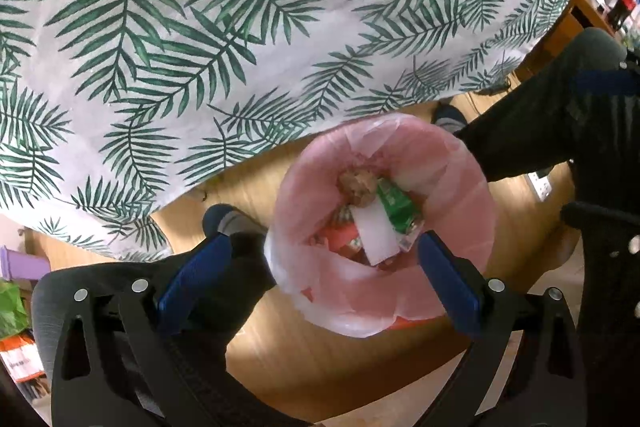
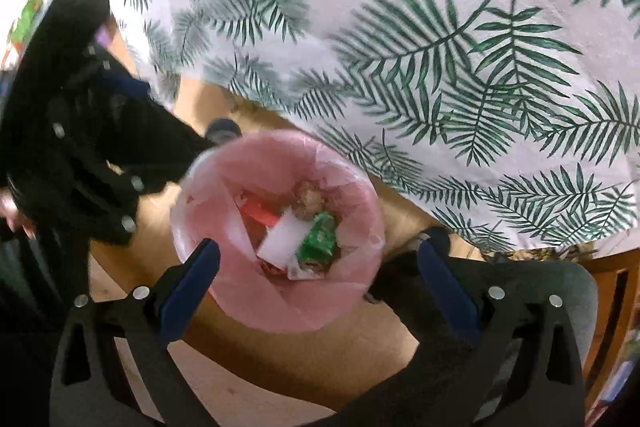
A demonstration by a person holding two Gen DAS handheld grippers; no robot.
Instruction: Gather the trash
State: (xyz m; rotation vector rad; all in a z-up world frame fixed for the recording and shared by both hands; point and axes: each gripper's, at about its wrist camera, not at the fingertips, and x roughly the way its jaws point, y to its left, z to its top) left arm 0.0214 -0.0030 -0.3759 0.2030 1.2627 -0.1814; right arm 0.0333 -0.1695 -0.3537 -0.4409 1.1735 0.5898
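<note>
My left gripper hangs with its blue fingers spread wide and empty, directly over the pink-lined trash bin. My right gripper is just as wide and empty above the same bin. Inside lie a white card, a green wrapper, a brown crumpled lump and red packaging. At twelve o'clock from the bin hangs the palm-leaf tablecloth; wooden floor lies beneath.
</note>
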